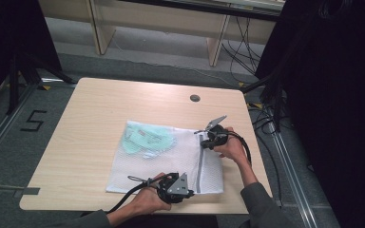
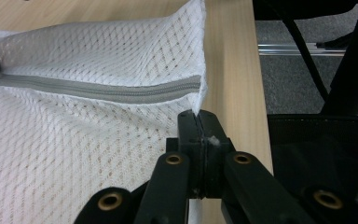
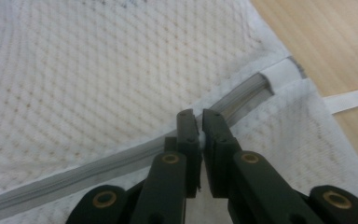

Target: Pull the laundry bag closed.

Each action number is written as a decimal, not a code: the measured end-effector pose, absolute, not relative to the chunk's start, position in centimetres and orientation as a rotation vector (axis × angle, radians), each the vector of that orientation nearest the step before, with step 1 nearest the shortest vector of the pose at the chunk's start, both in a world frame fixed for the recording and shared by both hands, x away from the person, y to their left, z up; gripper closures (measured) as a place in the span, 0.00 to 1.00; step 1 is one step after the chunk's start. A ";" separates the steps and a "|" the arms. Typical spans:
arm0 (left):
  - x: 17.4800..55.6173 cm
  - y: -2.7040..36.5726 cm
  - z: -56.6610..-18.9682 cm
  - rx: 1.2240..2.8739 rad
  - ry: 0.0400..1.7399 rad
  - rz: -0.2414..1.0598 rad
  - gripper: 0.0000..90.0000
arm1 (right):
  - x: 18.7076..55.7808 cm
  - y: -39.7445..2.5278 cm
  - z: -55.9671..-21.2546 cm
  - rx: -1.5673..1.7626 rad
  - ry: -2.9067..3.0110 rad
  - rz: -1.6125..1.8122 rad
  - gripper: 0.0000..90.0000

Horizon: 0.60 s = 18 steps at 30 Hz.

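A white mesh laundry bag point(image 1: 164, 166) lies flat on the wooden table point(image 1: 100, 109), with a pale green garment point(image 1: 147, 137) inside it at the far left. A grey zipper point(image 1: 200, 166) runs along the bag's right side. My left gripper point(image 1: 190, 192) is at the bag's near right corner, shut on the mesh point(image 2: 121, 51) just below the zipper's end point(image 2: 186, 88). My right gripper point(image 1: 203, 140) is at the zipper's far end; in the right gripper view its jaws point(image 3: 196, 113) stand almost together over the zipper point(image 3: 74, 179), apparently pinching the pull, which is hidden.
A round cable hole point(image 1: 195, 98) sits in the table near its far edge. A white loop tab point(image 3: 349, 99) sticks out of the bag's corner. Cables and black stands point(image 1: 266, 95) crowd the floor to the right; the table's right edge point(image 2: 256, 93) is close.
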<state>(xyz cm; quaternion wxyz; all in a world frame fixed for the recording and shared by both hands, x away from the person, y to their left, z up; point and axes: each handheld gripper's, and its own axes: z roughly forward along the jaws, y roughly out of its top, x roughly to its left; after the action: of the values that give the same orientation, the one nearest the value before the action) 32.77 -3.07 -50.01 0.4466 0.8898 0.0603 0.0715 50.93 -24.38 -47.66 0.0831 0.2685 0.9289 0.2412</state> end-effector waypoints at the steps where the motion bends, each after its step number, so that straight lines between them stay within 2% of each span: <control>1: 32.8 -3.0 -50.0 2.207 0.149 0.181 0.99 | 51.1 -24.3 -47.7 0.807 2.764 0.728 0.96; 18: 33.1 -2.9 -50.0 2.210 0.130 0.190 0.99 | 52.3 -24.3 -47.7 0.819 2.740 0.730 0.96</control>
<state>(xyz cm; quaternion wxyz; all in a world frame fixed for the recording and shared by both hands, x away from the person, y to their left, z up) 33.07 -2.94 -49.96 0.4438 0.8913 0.0524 0.0768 52.31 -24.31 -47.72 0.0948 0.2762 0.9242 0.2462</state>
